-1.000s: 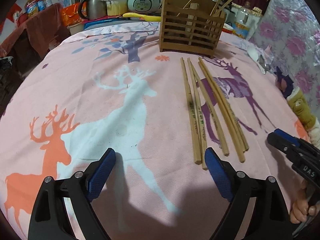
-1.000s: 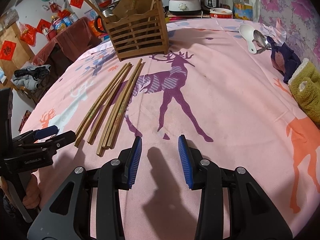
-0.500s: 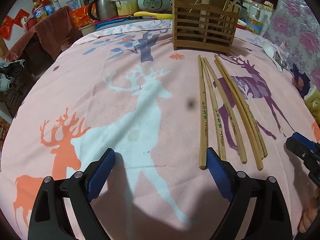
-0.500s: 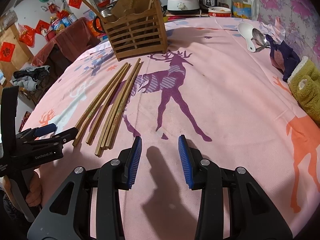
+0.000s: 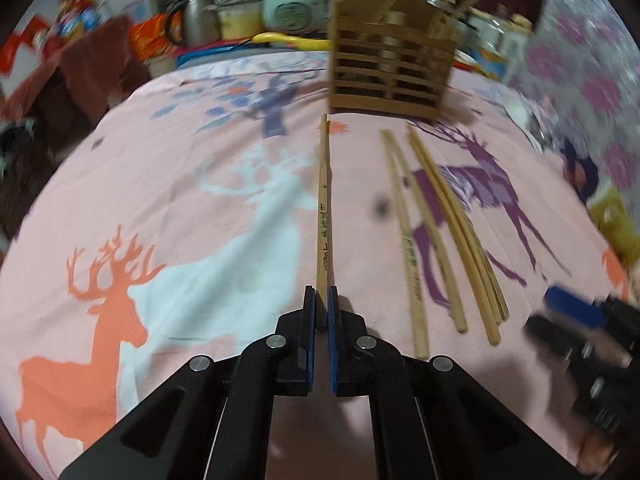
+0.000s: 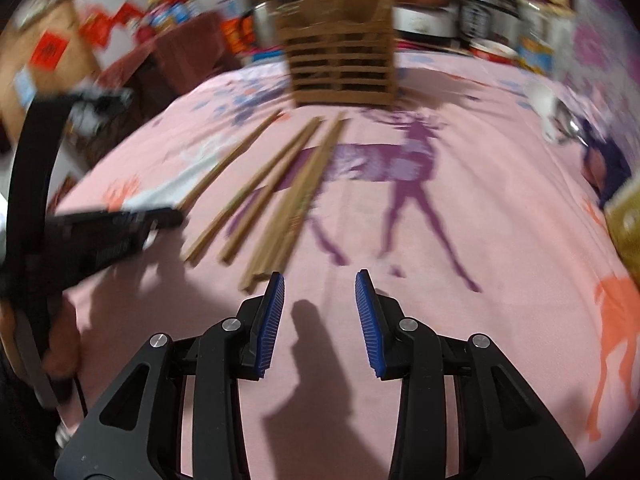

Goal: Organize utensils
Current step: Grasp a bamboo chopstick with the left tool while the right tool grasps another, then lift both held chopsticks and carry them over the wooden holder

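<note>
While cookers and jars crowd the room behind, a pink deer-print cloth [image 5: 192,208] covers the table. Left gripper [image 5: 322,300] pinches one chopstick [image 5: 323,216], lengthwise toward the wooden holder [image 5: 390,68]. Right gripper [image 6: 320,292], nothing between, is closing.

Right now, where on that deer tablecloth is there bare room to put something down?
Bare cloth lies left of the held chopstick, over the white and orange deer, and right of the loose chopsticks, around the purple deer. It is crowded by the wooden holder and the spoons.
</note>
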Available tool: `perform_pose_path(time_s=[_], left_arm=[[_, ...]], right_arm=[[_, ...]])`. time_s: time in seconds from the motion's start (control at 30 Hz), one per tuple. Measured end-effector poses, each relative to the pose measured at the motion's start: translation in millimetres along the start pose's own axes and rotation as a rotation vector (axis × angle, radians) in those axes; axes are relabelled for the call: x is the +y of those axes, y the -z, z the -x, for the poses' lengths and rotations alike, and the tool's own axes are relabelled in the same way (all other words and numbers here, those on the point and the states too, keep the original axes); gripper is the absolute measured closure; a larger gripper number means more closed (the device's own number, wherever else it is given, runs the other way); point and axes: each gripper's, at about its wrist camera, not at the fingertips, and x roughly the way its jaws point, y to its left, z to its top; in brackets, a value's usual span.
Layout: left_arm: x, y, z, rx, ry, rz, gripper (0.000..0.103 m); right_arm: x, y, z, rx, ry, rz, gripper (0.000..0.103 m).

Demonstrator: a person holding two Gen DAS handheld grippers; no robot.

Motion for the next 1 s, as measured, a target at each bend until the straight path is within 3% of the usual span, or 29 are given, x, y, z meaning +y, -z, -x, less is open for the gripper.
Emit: perform_pose_path(time_s=[0.1, 0.27, 0.37, 0.53, 0.73, 0.83, 0.87, 1.0], left_arm=[[-1, 1, 1, -0.003, -0.010, -0.005, 0.097], [-4, 1, 0, -0.007, -0.032, -0.028, 0.097], [-2, 1, 1, -0.005, -0.023, -0.017, 0.096], [-3, 1, 1, -0.008, -0.031, -0.024, 0.096], [-7, 2, 1, -0.012, -0.047, -0.039, 0.096], [-10, 3, 0, -0.016, -0.062, -0.054, 0.096], [-9, 3, 0, -0.016, -0.057, -0.052, 0.096], [-7, 3, 7, -0.039, -0.028, -0.040, 0.097]], right_arm=[[15, -4, -14, 0.055, 0.028, 0.077, 0.076], [25, -11, -20, 0.044, 0.099, 0.152, 0.081], [14, -13, -19, 0.039, 0.117, 0.107, 0.085], [-20, -12, -12, 0.022, 0.077, -0.032, 0.085], [4, -15, -22, 0.045, 0.079, 0.056, 0.081], [1, -17, -24, 0.045, 0.078, 0.032, 0.089], [-1, -16, -24, 0.043, 0.082, 0.023, 0.096], [-4, -15, -15, 0.003, 0.082, -0.001, 0.096]])
